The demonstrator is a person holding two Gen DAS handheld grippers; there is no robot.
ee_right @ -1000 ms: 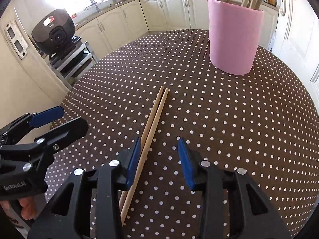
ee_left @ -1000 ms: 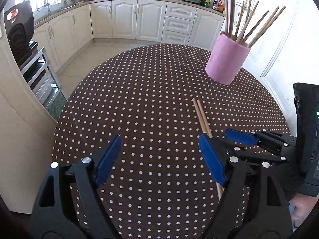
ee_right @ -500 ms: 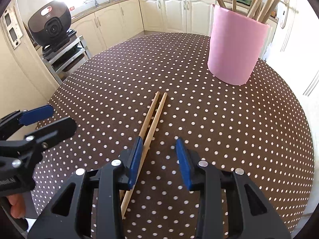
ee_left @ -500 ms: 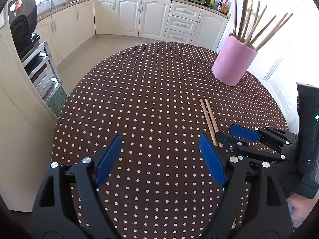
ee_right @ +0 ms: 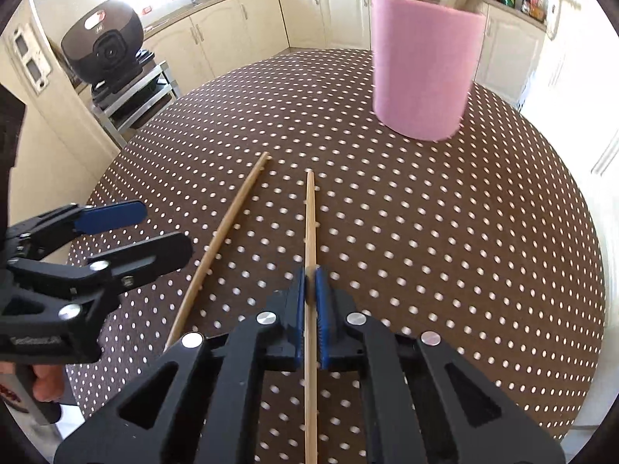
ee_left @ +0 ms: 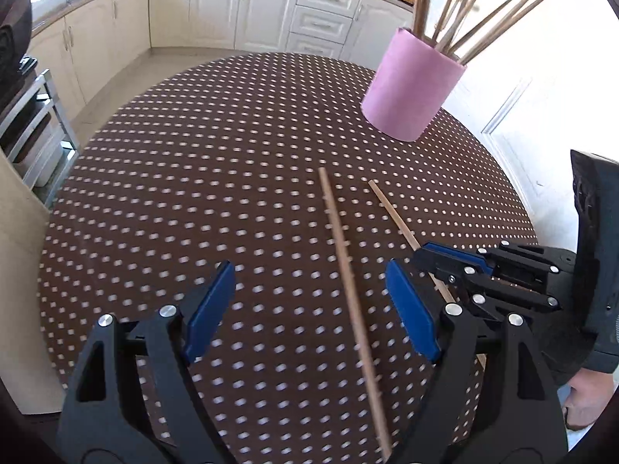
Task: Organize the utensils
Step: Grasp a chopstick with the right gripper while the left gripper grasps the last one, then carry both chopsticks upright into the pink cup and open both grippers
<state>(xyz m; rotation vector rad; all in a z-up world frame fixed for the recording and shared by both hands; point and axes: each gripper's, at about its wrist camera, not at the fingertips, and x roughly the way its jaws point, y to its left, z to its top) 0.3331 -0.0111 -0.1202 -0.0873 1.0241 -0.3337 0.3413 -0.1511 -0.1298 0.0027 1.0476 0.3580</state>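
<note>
On the brown dotted table (ee_right: 425, 232) lie two wooden chopsticks, both with the long axis running away from the cameras toward the pink holder (ee_right: 423, 65). The right gripper (ee_right: 310, 290) is pressed together on the first chopstick (ee_right: 310, 216), which passes straight between its blue pads (ee_right: 298, 309); the far tip of this stick points toward the holder but stays well apart from it, and the near end goes out under the gripper body. The second chopstick (ee_right: 224, 232) lies free on the table just left of it, tilted, so the two sticks are closer at the near ends and spread at the far tips. In the left wrist view the second chopstick (ee_left: 348, 266) runs between the wide-spread fingers of the left gripper (ee_left: 309, 309), nearer to the right pad and touching neither. The holder stands upright at the far right side of the table, with several more sticks in it leaning outward.
</note>
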